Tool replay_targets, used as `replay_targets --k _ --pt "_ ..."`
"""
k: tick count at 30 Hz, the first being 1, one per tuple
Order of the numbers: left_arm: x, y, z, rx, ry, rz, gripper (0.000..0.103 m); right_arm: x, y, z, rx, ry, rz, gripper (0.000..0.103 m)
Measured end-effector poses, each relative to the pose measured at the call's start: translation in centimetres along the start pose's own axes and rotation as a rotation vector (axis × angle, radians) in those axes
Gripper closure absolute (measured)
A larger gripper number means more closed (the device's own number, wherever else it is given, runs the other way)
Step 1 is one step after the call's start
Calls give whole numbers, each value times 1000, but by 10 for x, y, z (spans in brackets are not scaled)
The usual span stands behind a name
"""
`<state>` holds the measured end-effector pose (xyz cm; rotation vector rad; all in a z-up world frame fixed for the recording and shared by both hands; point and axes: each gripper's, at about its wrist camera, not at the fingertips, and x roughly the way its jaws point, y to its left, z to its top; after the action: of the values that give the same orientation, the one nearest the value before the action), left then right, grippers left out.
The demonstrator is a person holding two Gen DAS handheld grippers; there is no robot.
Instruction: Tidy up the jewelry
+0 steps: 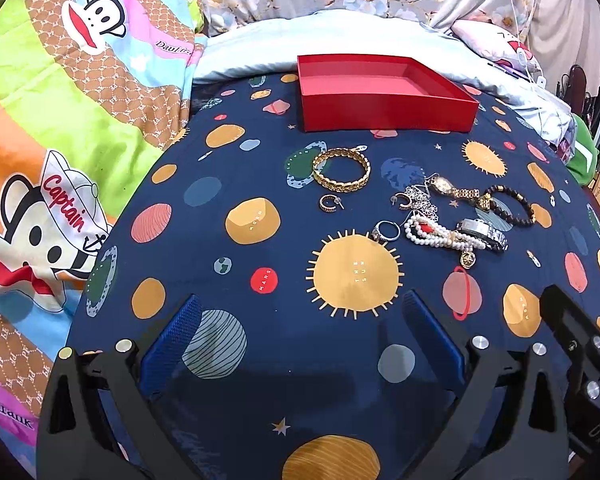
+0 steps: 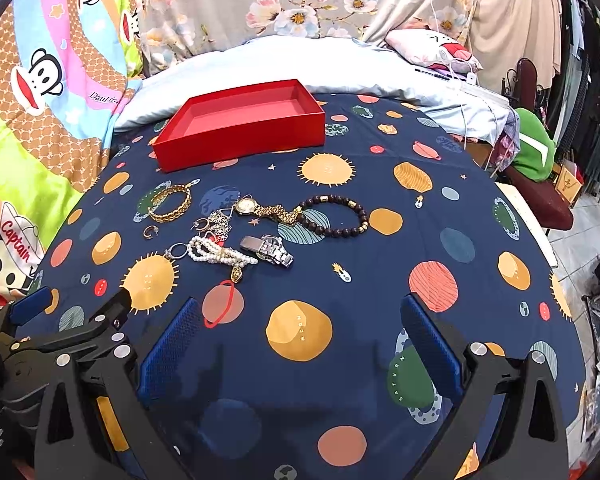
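1. The task is at its start, I judge: the red box [image 1: 384, 92] lies empty on the bed [image 1: 260, 184], far ahead of both sets of jaws, and no piece has been picked up.
2. The left gripper [image 1: 304, 336] and right gripper [image 2: 300, 340] both hover with jaws spread wide, grasping nothing.
3. The jewelry lies between the jaws and the box: a gold bracelet [image 1: 341, 173] and small hoop earring [image 1: 331, 202] ahead of the left jaws, and pearls [image 2: 220, 255], a silver watch [image 2: 269, 250], a gold watch [image 2: 260, 208] and a dark bead bracelet [image 2: 336, 216] ahead of the right jaws.
4. The next move likely calls for lowering one set of jaws over a single piece, clear of the tangled cluster.
5. Readable print: "THE SUN", "MARS", "MOON", "SATURN" on the sheet; "Captain" on the blanket [image 1: 60, 120].
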<state>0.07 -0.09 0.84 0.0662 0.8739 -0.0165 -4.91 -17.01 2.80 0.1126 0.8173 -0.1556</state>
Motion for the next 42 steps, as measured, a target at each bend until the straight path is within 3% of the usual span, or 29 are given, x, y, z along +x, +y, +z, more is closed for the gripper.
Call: replay_targets --k 42 --pt "0 0 -5 3 6 7 5 2 -1 -5 17 10 15 5"
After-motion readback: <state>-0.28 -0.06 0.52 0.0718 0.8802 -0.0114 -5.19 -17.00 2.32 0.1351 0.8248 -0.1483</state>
